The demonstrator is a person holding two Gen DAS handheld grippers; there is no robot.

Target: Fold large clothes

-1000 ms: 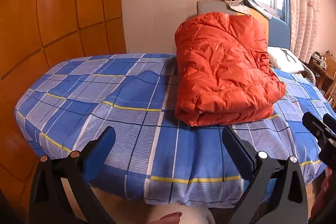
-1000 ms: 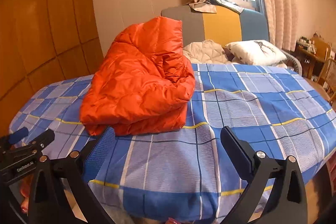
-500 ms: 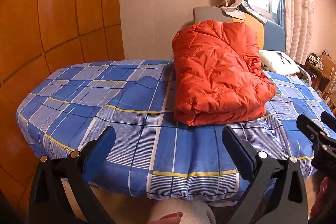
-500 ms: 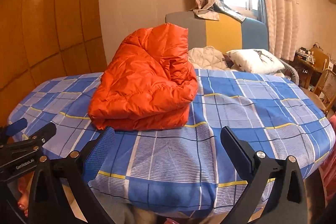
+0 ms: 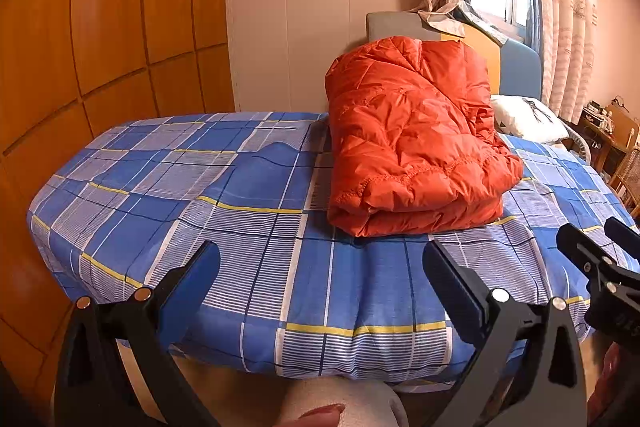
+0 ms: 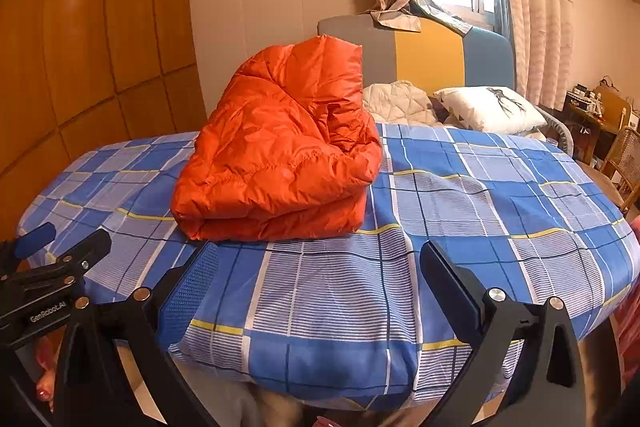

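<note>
a puffy quilted orange jacket (image 5: 412, 143) lies folded in a thick bundle on the blue checked bedsheet (image 5: 256, 195). left gripper (image 5: 320, 275) and right gripper (image 6: 318, 273) hover level near the bed's edge, both released, grasping nothing.

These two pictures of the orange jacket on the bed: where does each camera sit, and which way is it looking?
Left wrist view: sits on the left tongs, open, facing the folded orange jacket across the blue checked bedsheet; the right tongs peek in at right.
Right wrist view: sits on the right tongs, open, facing the jacket from further right; the left tongs show at left.
Both share jacket, sheet, white pillow.
</note>
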